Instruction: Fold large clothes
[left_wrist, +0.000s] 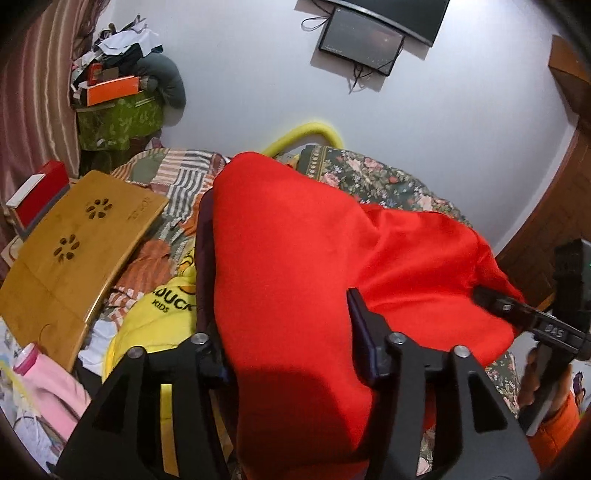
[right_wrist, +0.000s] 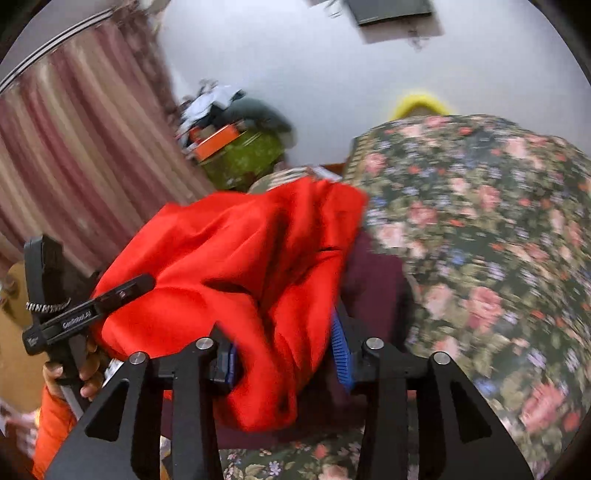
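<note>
A large bright red garment (left_wrist: 303, 258) with a dark maroon lining hangs lifted over the floral bedspread (left_wrist: 369, 173). My left gripper (left_wrist: 284, 325) has the red cloth bunched between its two fingers and holds it up. My right gripper (right_wrist: 288, 350) also has a fold of the red garment (right_wrist: 221, 258) between its blue-padded fingers. Each view shows the other gripper at the garment's far edge: the right one at the right of the left wrist view (left_wrist: 495, 299), the left one at the left of the right wrist view (right_wrist: 125, 288). The right wrist view is motion-blurred.
A wooden lap desk (left_wrist: 74, 247) lies at left on a pile of clothes, with a yellow kids' garment (left_wrist: 162, 310) and a pink one (left_wrist: 55, 391). A cluttered green stand (left_wrist: 118, 118) is by the curtain. A screen (left_wrist: 358, 40) hangs on the wall. The floral bedspread (right_wrist: 480, 240) fills the right.
</note>
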